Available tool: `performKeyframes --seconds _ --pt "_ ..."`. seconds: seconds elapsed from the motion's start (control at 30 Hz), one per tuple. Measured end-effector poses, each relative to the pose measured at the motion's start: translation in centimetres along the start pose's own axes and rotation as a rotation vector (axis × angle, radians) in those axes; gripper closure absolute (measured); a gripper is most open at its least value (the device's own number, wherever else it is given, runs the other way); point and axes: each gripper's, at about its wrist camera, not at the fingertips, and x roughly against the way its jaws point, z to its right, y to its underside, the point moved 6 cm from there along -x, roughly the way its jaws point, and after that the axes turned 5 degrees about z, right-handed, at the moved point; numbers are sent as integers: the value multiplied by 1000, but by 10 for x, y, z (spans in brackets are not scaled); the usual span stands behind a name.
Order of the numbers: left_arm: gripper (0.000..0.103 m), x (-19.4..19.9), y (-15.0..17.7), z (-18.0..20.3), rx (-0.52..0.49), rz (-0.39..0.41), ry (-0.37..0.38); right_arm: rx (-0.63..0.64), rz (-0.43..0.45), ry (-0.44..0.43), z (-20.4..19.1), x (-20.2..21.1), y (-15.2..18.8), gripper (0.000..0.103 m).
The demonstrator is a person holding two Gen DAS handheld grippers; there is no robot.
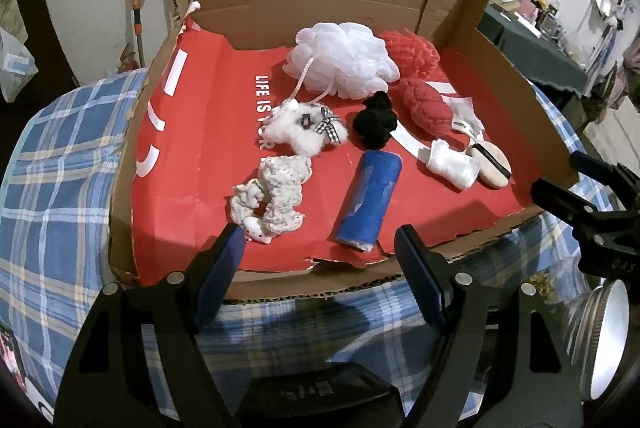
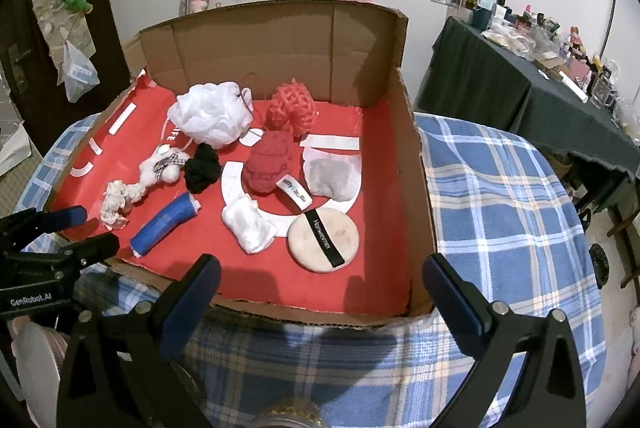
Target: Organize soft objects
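Both claws released and empty, hovering at the near edge of the cardboard box (image 2: 280, 40).
Left claw (image 1: 320, 248) has its jaws spread over the blue rolled cloth (image 1: 366, 200) and the cream crochet piece (image 1: 276, 192); right claw (image 2: 320, 280) is spread just short of the round powder puff (image 2: 323, 241) and the white folded cloth (image 2: 250, 228). Further back: black yarn knot (image 2: 202, 168), red knitted ball (image 2: 267, 164), white mesh bath pouf (image 2: 212, 114), red mesh pouf (image 2: 290, 108). Likely all light and squashy with no slip risk. Pinch the roll across its middle, the puff by its rim or strap, the poufs deep into the bulk since loose mesh will snag. Box sits on a blue plaid cloth (image 2: 500, 188).
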Motion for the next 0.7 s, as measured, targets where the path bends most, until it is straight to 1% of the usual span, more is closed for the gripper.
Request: performKeyframes --seconds 0.23,0.53,0.7 --pt "26 -1 -1 -2 -2 2 -8 -2 -18 2 0 0 2 0" --pt "26 -10 0 -3 -3 -57 -31 14 -86 -10 -4 -9 4 0" --pt "26 -10 1 -4 3 -62 -33 14 -87 -12 -3 -9 4 0"
